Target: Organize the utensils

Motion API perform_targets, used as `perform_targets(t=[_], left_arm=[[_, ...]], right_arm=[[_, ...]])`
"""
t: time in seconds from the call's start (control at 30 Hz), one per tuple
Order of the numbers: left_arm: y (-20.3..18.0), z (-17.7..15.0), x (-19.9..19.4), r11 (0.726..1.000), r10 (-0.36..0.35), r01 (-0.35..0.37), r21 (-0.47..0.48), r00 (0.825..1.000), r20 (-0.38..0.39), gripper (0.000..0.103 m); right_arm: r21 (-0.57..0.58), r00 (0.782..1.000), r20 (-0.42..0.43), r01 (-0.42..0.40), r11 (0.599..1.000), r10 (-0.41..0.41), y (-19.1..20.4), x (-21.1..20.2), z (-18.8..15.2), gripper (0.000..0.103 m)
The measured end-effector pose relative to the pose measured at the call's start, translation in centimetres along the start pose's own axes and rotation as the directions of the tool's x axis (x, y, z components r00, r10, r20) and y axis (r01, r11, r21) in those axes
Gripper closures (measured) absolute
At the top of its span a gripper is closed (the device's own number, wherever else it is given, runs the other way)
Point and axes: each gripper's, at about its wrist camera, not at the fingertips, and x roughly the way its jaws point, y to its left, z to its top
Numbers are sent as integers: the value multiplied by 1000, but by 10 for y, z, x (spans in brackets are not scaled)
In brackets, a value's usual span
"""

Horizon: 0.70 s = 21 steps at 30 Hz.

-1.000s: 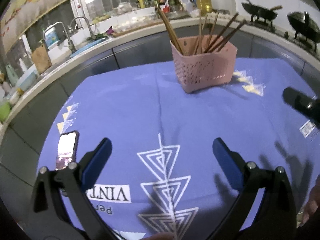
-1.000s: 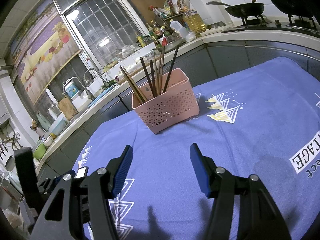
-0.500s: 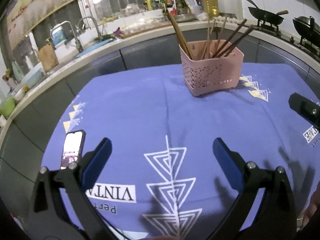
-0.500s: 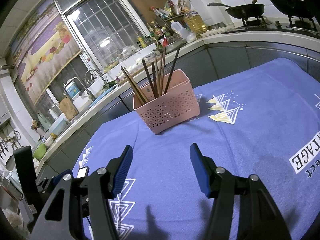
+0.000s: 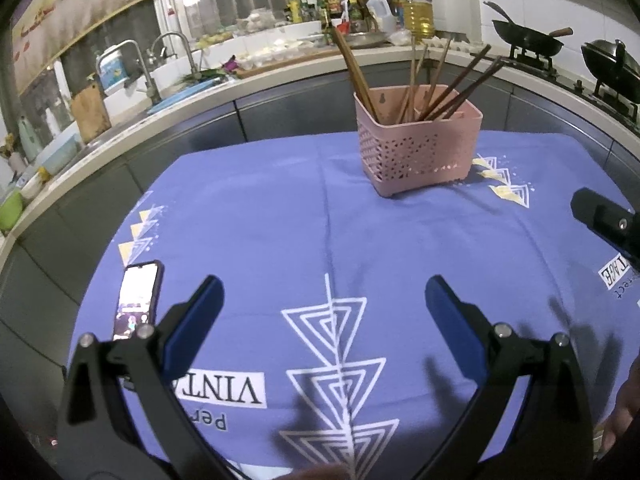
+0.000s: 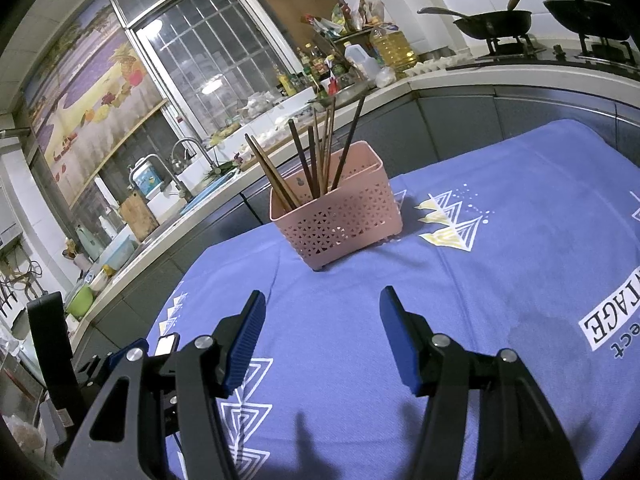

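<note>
Compared with one second ago, the pink basket [image 5: 418, 156] sits lower and nearer the middle of the left wrist view, and more of the counter and window shows above it; in the right wrist view almost nothing has changed. The basket stands upright on the blue tablecloth [image 5: 260, 220], toward the far side of the table. Several brown chopsticks [image 5: 436, 84] stand inside it and lean in different directions, some to the left wall, some to the right.

Both grippers are well apart from the basket and hold nothing. The left gripper [image 5: 324, 300] has its two blue pads spread wide above the white triangle print of the cloth. The right gripper [image 6: 322, 318] is also parted, with the bare cloth showing between its pads, and it points toward the basket.

A phone [image 5: 138, 300] with a lit screen lies flat on the cloth just beside the left gripper's left finger. Behind the table runs the kitchen counter [image 5: 280, 60] with a sink faucet [image 5: 176, 54], bottles, and two woks [image 5: 528, 42] on the stove at the right.
</note>
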Motion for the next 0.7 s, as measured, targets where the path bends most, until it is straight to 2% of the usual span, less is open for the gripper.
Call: perform_targets(t=[0.33,0.7], left_arm=[[-5,-1,6,999,40,-39,31,999,-35,6],[-9,-6,11,999,24,-21,38,997,-71,6]], right_arm=[[2,1000,-4,0,1000,0,1,1,0,43],[20,1000,-15,-2,1000,3,-4,7,-3,43]])
